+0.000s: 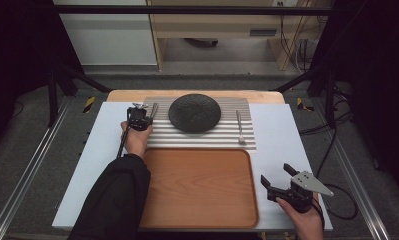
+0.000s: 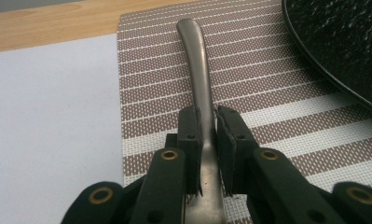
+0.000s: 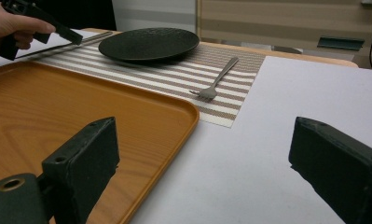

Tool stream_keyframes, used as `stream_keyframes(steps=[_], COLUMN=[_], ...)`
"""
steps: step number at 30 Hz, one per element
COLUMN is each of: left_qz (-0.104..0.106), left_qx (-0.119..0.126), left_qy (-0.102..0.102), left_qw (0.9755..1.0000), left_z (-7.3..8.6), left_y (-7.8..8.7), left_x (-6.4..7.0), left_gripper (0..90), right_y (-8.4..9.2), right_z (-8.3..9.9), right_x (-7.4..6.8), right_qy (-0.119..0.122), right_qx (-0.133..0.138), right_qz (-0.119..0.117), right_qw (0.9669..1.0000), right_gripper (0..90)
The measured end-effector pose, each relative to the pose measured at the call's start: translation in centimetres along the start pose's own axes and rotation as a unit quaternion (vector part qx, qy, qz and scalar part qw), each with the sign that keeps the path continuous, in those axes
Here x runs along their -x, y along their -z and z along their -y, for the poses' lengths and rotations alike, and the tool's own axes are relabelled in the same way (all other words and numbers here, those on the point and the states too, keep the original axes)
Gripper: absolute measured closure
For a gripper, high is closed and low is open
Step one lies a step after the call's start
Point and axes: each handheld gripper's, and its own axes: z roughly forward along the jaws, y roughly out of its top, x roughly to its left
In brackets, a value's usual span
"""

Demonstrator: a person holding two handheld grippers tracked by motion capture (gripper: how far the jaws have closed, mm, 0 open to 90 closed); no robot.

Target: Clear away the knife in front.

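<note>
The left tongs [image 2: 207, 140] are clenched on the metal utensil's handle [image 2: 197, 70], which lies on the striped mat [image 2: 277, 135] near the bench's far-left corner, long axis in line with the jaws. The right tongs [image 1: 279, 176] stand released, well apart, near-right.

Left tongs [image 2: 207, 140] clamped nearly closed; right tongs [image 3: 211, 163] gape wide.

1. Placemat [image 1: 202, 137]: brown-and-white stripes in a fine woven mesh.
2. Plate [image 1: 194, 113], at 12 o'clock on the placemat: matt black, speckled.
3. Knife [image 2: 198, 70], at 9 o'clock of the plate: dull silver.
4. Fork [image 3: 216, 81], at 3 o'clock: silver.
5. Tray [image 1: 202, 187]: orange-brown wood grain.
6. Table cover [image 1: 282, 135]: plain pale white.
7. Left gripper [image 2: 206, 135]: black, brass-coloured rivets.
</note>
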Motion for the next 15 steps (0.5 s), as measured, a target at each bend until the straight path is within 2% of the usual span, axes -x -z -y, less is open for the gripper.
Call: stream_keyframes(steps=[7, 12, 15], left_qz=[-0.002, 0.0, 0.003], left_qx=[0.013, 0.03, 0.038], left_qy=[-0.002, -0.006, -0.016], left_qw=[0.9999, 0.9995, 0.9991], left_z=[-0.3, -0.6, -0.7], left_y=[1.3, 3.1, 4.7], left_x=[0.2, 1.0, 1.9], left_gripper=[79.9, 79.9, 79.9], right_y=[0.0, 0.0, 0.1], right_z=[0.0, 0.0, -0.1], right_x=[0.0, 0.1, 0.0], right_qy=[-0.001, -0.002, -0.005], right_qx=[0.001, 0.003, 0.006], right_qz=[0.0, -0.001, -0.003], right_qw=[1.0, 1.0, 1.0], right_gripper=[8.3, 8.3, 8.3])
